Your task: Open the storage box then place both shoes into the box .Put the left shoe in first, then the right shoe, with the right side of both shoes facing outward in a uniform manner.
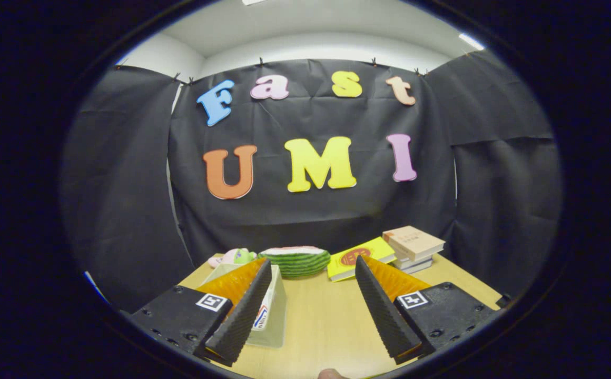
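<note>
- storage box point(271, 310): pale translucent box sitting on the counter point(321, 321), near-left, partly hidden behind the claw's left finger point(242, 310). Can't tell whether its lid is open or closed, nor whether anything is lying inside.
- shoes: can't pick them out; the box interior is blocked by the finger, so this could be shoes already stowed or shoes sitting somewhere out of frame. Not calling a stage.
- claw point(305, 310): fingers spreading wide, gripping nothing, bare counter showing between them. It's hovering above the counter and looking level toward the far wall, likely a neutral carry pose rather than a reach.
- far edge of counter: striped green watermelon-slice toy point(295, 260) lying beyond the fingers, a small pink-green plush point(232, 257) just left of it, a yellow book point(361, 258) to its right, then a stack of books point(413, 247) further right. All are parked at the back, probably clutter, keeping the near work area free.
- a fingertip point(331, 374) is peeking in at the near edge.
</note>
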### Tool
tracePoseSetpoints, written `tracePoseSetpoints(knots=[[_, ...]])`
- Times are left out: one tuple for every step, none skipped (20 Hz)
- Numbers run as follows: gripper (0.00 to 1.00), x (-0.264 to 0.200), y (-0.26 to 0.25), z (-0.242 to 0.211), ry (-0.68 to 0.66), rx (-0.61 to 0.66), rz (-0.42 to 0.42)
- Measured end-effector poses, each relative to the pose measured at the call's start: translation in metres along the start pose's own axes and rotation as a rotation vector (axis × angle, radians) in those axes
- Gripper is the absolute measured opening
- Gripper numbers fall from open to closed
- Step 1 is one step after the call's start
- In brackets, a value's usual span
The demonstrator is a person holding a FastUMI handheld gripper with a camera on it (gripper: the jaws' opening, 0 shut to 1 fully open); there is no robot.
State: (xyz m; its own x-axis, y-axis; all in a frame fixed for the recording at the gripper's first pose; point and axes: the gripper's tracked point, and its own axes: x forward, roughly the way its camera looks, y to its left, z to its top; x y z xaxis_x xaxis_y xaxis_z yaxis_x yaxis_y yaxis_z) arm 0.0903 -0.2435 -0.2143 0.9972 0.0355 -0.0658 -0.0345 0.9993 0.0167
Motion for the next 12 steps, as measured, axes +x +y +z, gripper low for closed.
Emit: tracePoseSetpoints(knots=[[1.0, -0.011, -0.007, 0.003, -0.02, 0.005, -0.013], [1.0, -0.02, -0.013, 0.004, -0.036, 0.01, -0.019], [1.0, -0.029, -0.017, 0.002, -0.039, 0.011, -0.02], [1.0, -0.036, -0.024, 0.001, -0.04, 0.01, -0.022], [1.0, -0.044, -0.029, 0.0, -0.036, 0.011, -0.022], [1.0, -0.05, -0.035, 0.001, -0.028, 0.017, -0.026], [1.0, -0.058, -0.041, 0.005, -0.033, 0.036, -0.041], [1.0, -0.063, -0.048, 0.013, -0.045, 0.045, -0.049], [1.0, -0.071, -0.05, 0.021, -0.062, 0.061, -0.045], [1.0, -0.077, -0.049, 0.026, -0.077, 0.07, -0.043], [1.0, -0.086, -0.049, 0.03, -0.084, 0.063, -0.033], [1.0, -0.093, -0.047, 0.029, -0.086, 0.06, -0.021]])
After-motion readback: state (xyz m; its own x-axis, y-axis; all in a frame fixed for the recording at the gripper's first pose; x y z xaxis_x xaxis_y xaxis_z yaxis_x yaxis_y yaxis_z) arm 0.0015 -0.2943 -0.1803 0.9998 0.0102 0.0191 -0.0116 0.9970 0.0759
